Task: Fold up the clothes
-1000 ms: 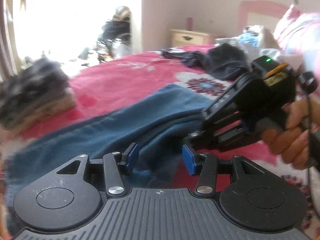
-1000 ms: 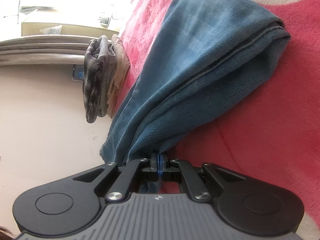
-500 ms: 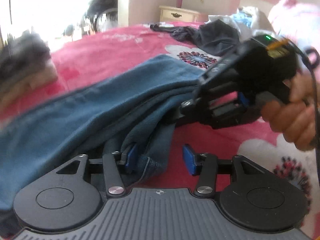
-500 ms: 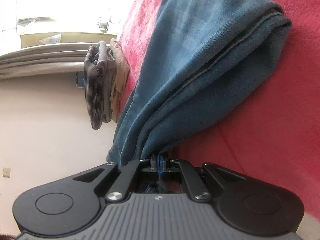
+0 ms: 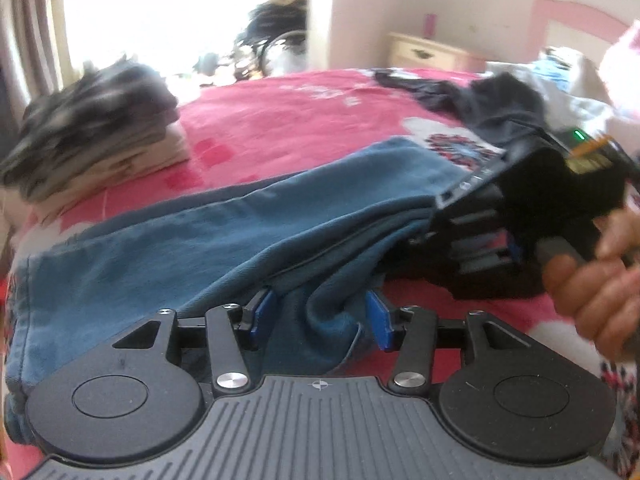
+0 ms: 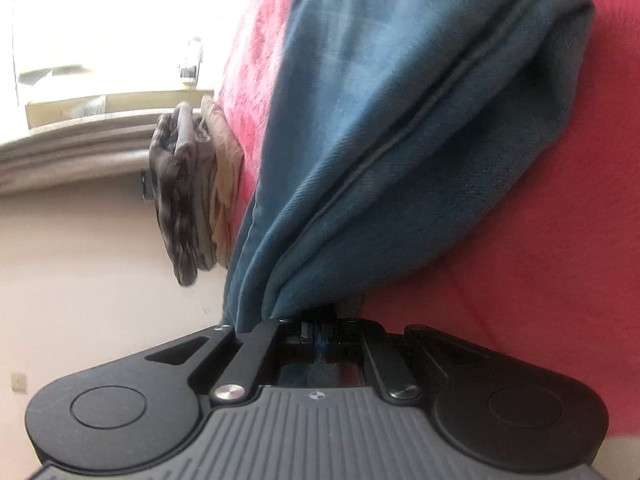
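Observation:
Blue jeans lie lengthwise on a red floral bedspread. My left gripper is open, with a bunched fold of the jeans lying between its blue pads. My right gripper is shut on the jeans' edge, which stretches away from it in folds. In the left wrist view the right gripper shows at the right, held in a hand, its tips buried in the denim.
A stack of folded clothes sits at the bed's left; it also shows in the right wrist view. Dark and light unfolded clothes are heaped at the far right. A bedside cabinet stands by the back wall.
My left gripper has moved forward onto the jeans, so a fold now sits between its open fingers. The right gripper stays shut on the denim and has shifted slightly.

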`<state>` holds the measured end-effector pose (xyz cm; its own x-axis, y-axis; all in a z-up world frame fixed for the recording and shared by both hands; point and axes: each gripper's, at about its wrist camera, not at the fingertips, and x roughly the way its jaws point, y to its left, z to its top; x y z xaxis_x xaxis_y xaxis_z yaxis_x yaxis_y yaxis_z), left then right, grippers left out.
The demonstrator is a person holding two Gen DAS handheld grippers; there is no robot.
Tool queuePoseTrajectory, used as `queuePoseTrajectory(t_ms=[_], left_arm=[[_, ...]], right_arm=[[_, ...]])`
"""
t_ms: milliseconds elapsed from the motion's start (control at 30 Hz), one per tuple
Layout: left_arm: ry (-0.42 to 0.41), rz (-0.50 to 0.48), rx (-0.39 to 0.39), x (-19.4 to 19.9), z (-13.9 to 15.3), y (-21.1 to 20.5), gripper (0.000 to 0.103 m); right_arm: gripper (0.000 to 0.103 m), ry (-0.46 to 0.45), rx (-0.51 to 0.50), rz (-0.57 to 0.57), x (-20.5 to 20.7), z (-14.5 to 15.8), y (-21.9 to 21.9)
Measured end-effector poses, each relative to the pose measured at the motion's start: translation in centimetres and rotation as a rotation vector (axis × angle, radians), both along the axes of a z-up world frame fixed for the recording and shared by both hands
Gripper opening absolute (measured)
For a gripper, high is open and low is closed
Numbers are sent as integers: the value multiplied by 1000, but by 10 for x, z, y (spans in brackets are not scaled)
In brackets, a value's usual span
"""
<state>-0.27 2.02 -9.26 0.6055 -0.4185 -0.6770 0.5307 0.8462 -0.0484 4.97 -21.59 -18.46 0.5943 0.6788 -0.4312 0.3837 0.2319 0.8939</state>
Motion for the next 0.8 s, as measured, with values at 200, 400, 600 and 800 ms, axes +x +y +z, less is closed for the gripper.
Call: queuePoseTrajectory(t_ms=[200,400,600,800], left_arm=[[4,62,-15,5,0,-1,27],[4,100,-52,8,3,4,14],[-4,121,-79,8,7,6,9],[-33,116,-93,5,11,4,5]], right_arm=[[7,12,163,-95,-10,-24,-2],[25,-59,65,-69,-30,-1,-14],[23,-192,-194,12,-43,33,-19],[7,-302,-593,226,-31,51,30]])
